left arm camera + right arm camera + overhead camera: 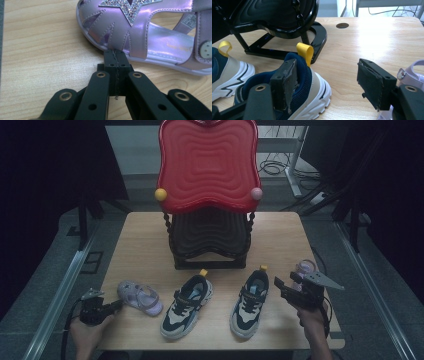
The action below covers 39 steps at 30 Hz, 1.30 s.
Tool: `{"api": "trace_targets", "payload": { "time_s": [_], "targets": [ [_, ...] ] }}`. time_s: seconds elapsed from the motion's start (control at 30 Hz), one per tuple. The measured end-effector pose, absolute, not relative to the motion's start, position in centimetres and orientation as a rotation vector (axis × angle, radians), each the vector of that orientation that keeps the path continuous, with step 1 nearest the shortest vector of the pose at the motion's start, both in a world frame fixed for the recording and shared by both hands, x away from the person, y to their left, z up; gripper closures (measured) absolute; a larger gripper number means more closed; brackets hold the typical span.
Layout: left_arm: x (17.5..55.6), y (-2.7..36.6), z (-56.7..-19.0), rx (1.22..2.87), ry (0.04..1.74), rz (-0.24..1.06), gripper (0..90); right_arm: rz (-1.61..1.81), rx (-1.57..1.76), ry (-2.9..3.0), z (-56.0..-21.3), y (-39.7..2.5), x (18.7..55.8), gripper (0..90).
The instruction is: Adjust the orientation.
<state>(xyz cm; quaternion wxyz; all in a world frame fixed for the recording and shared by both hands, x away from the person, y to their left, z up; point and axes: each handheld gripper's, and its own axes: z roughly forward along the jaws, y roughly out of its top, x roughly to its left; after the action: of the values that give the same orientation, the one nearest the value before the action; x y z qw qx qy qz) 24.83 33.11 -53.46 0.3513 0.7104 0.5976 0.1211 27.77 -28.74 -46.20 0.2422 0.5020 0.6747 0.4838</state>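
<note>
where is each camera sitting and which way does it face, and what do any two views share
High view: above the person's side of the table, looking forward and down at the shoes and the red and black rack; both hands and forearms show.
Left gripper view: on the left gripper, low over the wood, facing the purple sandal; its jaws are shut.
Right gripper view: on the right gripper, jaws open, facing the right sneaker and rack base.
Shared: high view and left gripper view both show the purple sandal.

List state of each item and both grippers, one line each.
left gripper: shut, empty, tips at sandal's sole edge
right gripper: open, beside right sneaker's heel
purple sandal: flat on table
left sneaker: upright on table
right sneaker: upright on table
red-topped rack: standing, empty
</note>
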Motion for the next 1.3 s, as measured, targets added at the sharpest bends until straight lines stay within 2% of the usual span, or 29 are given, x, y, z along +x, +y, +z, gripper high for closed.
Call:
{"api": "trace_targets", "payload": {
  "time_s": [0.77,1.3],
  "targets": [
    [26.4,34.8,-52.8,1.797,1.571,0.302,90.0,1.308,1.394,1.846,-46.5,-29.0,28.0,32.5],
    [29.9,33.8,-51.7,1.873,1.532,0.267,90.0,1.309,1.427,1.814,-46.5,-29.5,27.8,32.5]
  ]
}}
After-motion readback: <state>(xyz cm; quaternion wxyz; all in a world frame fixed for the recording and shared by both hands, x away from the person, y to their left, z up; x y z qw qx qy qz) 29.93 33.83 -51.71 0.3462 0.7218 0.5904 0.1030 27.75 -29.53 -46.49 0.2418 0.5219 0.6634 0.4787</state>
